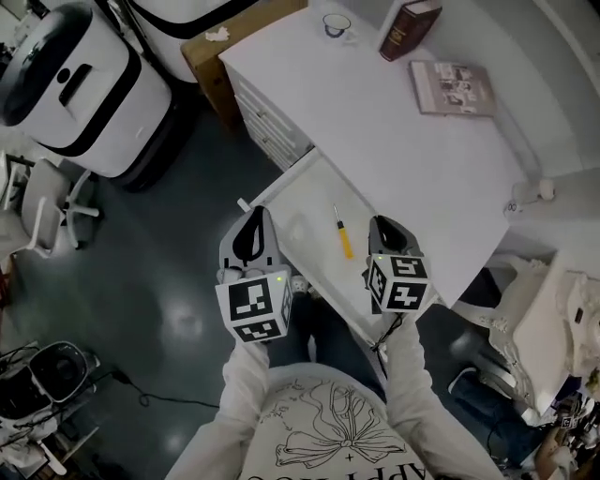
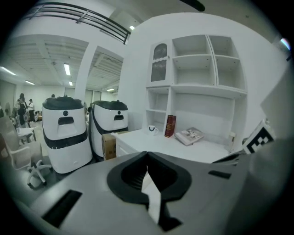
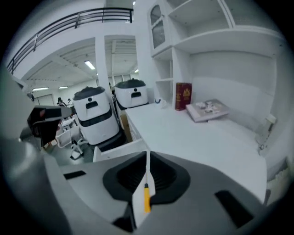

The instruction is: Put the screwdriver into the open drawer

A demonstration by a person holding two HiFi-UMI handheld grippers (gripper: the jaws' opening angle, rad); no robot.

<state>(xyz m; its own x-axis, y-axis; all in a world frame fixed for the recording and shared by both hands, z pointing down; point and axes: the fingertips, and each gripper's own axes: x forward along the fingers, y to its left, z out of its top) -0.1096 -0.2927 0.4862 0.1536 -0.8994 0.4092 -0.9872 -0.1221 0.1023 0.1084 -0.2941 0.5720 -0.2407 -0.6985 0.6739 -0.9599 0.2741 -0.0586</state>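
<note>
Screwdriver [image 1: 342, 232] lies in open drawer [image 1: 314, 199], seemingly placed. Left tongs [image 1: 253, 217] at nine o'clock, right tongs [image 1: 381, 225] at three, both clenched empty. Withdraw next.

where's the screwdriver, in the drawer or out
In: the screwdriver lies flat on the open drawer's white floor, with nothing holding it.

Before you, the drawer [image 1: 305, 202] stands pulled out from the near left side of the desk [image 1: 394, 141]. The screwdriver [image 1: 343, 234] lies in it, between your left gripper [image 1: 251, 220] at the drawer's left corner and your right gripper [image 1: 382, 228] just to its right. At the desk's far end a mug [image 1: 337, 25] sits left of a standing book [image 1: 409, 29], a magazine [image 1: 453, 88] lies nearer and to the right, and a cardboard box [image 1: 225, 47] stands left of the desk.
</note>
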